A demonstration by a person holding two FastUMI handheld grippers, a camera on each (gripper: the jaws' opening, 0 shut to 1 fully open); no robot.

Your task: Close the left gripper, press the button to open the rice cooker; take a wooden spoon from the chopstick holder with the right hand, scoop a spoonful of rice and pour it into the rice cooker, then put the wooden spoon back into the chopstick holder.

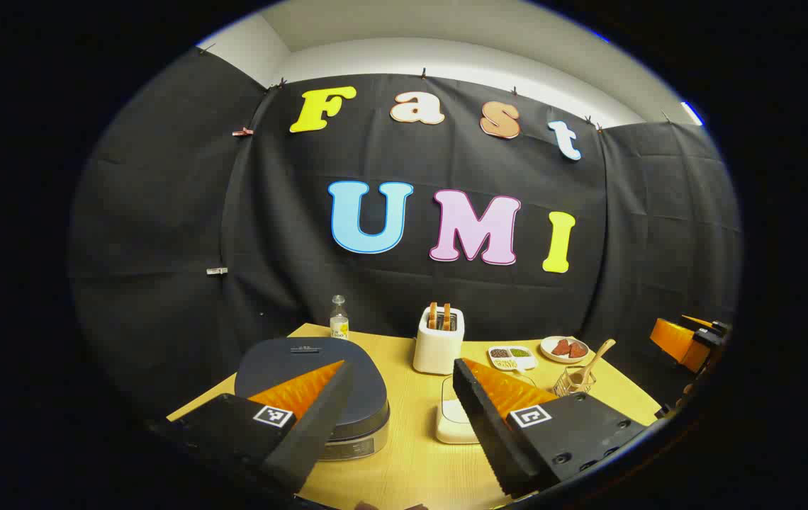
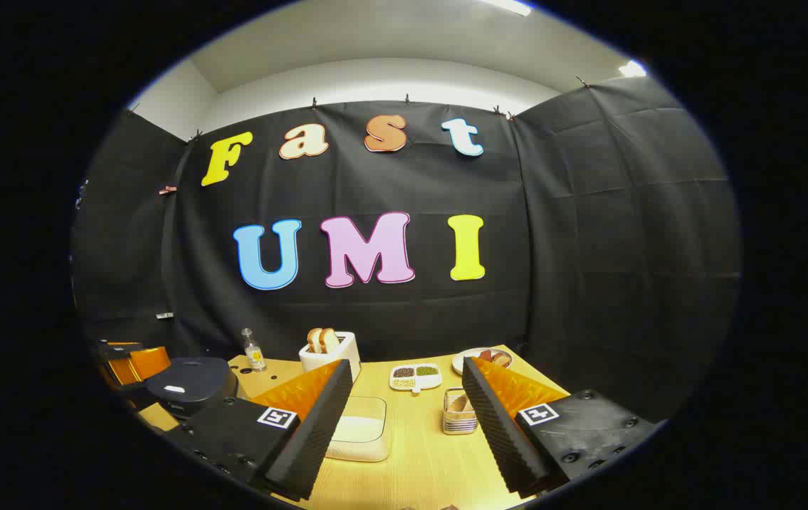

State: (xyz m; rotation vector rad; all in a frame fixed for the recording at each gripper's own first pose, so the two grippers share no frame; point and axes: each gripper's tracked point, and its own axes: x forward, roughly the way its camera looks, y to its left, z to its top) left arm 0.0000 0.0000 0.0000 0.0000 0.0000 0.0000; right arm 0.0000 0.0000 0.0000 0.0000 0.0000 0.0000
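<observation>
The rice cooker (image 1: 308,375) sits at the table's left with its dark lid down; it also appears at the left in the right gripper view (image 2: 188,382). My left gripper (image 1: 402,365) hovers open just right of it, nothing between the fingers. The wooden spoon (image 1: 599,354) stands tilted in the clear chopstick holder (image 1: 574,380). A white box of rice (image 1: 453,418) lies between cooker and holder. My right gripper (image 2: 405,365) is open and empty above the rice box (image 2: 361,428), with the chopstick holder (image 2: 459,412) near its right finger.
At the back of the wooden table (image 1: 418,467) stand a small bottle (image 1: 338,319), a white toaster with bread (image 1: 438,340), a divided dish of grains (image 1: 512,356) and a plate of food (image 1: 564,348). The other gripper shows at far right (image 1: 687,340).
</observation>
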